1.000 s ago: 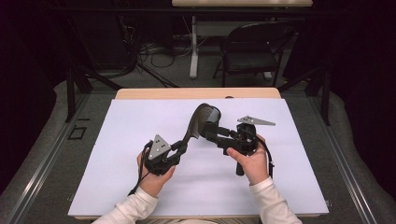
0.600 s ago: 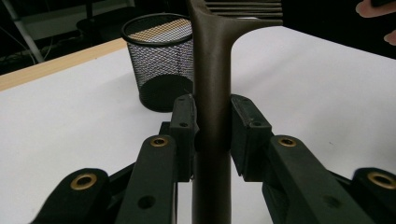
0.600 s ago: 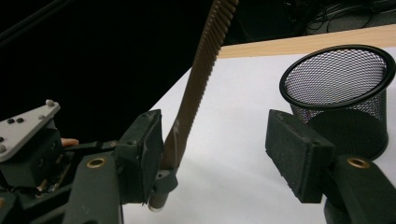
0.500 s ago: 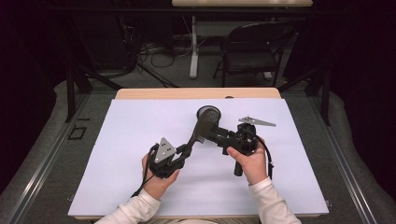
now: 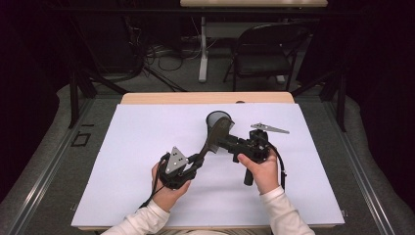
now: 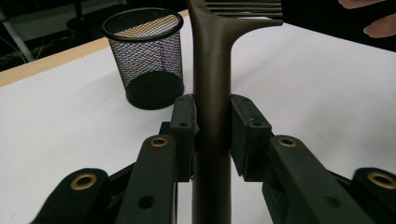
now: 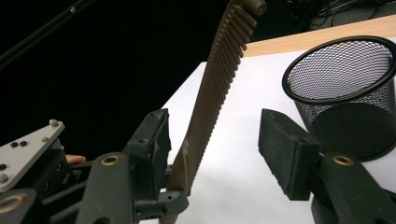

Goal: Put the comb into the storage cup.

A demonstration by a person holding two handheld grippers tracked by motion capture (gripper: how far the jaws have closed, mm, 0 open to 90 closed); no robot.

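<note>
The left claw (image 6: 212,135) is pinching the handle of a brown comb (image 6: 212,70), pads pressed on both flat sides of the shaft; in the high view the comb (image 5: 215,137) is angling up off the white tabletop (image 5: 122,161) from the left claw (image 5: 193,164) toward the mesh cup (image 5: 218,120). The right claw (image 7: 224,154) is bracketing the toothed section of the comb (image 7: 219,79) and its jaws have just been closing, but a clear gap is showing on the far pad side, so it is not gripping yet: the comb is sitting between spread jaws, close against the near pad. Judging by this, the job looks like a handover or regrasp ahead of dropping the comb into the cup: pickup is done, comb is airborne and held, second grip is in progress, insertion is not yet started. The cup (image 7: 343,93) is standing upright and empty on the tabletop, just beyond the comb head. Materials: the comb is looking like rigid matte moulded plastic, olive-brown, with a flat rounded handle and a row of fine, evenly spaced teeth. The cup (image 6: 144,56) is black wire mesh, cylindrical, with a rolled solid rim and a solid base. The tabletop is a smooth matte white sheet with a wood edge showing at the back. Claw pads are black and lightly textured.
</note>
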